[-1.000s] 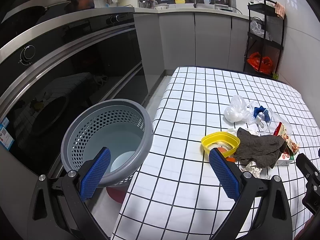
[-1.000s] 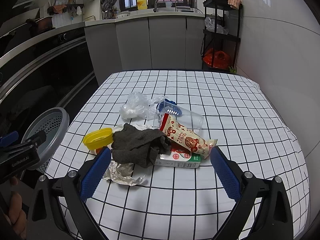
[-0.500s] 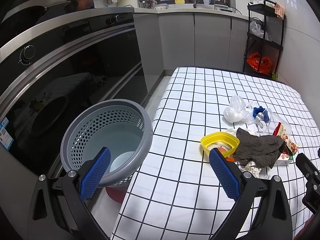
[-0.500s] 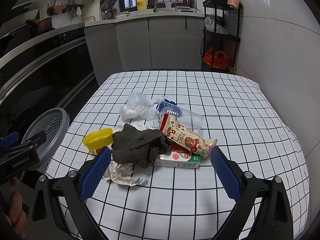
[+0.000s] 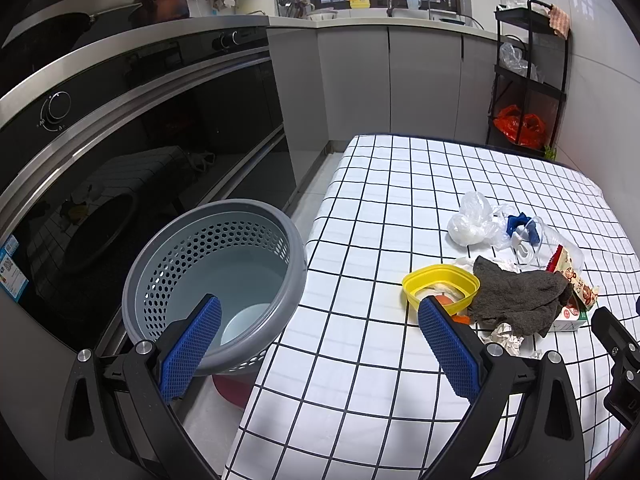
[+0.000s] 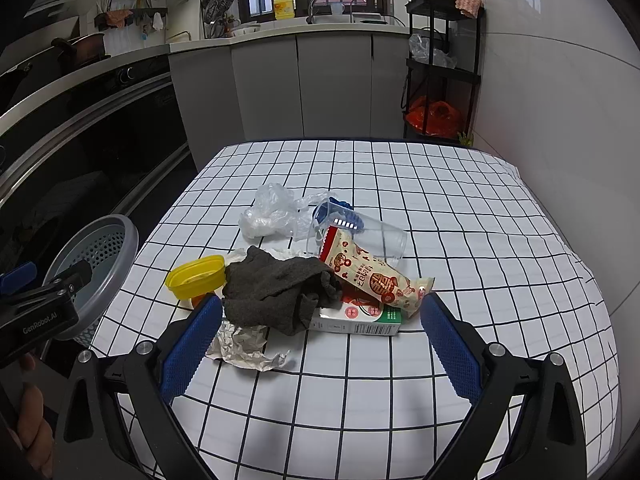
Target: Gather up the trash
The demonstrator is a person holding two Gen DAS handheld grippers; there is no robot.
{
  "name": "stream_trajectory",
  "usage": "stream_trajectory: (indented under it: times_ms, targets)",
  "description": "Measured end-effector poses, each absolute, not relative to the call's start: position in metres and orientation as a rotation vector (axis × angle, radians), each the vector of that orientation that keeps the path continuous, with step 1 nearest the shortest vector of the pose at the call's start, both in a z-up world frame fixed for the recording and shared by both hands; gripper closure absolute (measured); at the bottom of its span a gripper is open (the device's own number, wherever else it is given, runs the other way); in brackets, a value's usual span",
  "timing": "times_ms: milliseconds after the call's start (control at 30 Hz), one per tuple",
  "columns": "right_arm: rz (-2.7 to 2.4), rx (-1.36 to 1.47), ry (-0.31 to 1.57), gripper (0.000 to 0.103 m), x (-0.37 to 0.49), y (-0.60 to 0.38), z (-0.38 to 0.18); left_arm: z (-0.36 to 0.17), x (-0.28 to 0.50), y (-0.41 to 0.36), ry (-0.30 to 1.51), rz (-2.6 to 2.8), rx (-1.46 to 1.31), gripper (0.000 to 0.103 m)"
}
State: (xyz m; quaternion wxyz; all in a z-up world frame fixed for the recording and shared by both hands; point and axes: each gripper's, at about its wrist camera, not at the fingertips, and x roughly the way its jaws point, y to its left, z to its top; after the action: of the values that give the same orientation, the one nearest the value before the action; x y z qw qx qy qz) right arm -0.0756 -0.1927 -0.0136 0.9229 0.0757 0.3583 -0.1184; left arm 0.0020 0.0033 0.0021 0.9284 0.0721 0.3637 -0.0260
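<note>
A heap of trash lies on the checked table: a dark grey rag, a yellow lid, crumpled paper, a snack wrapper on a white and green carton, a clear plastic cup and a thin plastic bag. My right gripper is open just in front of the heap, holding nothing. My left gripper is open too, straddling the table's left edge, with the grey perforated bin beyond its left finger. The yellow lid lies past its right finger.
The bin stands on the floor between the table and a black oven front. Grey cabinets and a black metal rack with an orange bag stand beyond the table's far end. A hand holds the left gripper.
</note>
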Motion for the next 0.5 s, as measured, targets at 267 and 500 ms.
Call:
stream_trajectory:
  times_ms: [267,500]
  targets:
    - [-0.243,0.157,0.738,0.008,-0.0756,-0.1929,-0.0136,0.0016,0.0004,0.0013,0.747,-0.053,0.149,0.006]
    - [-0.242,0.158,0.738,0.008,-0.0756,-0.1928,-0.0136,0.0018,0.001,0.0017,0.746,-0.052,0.149,0.006]
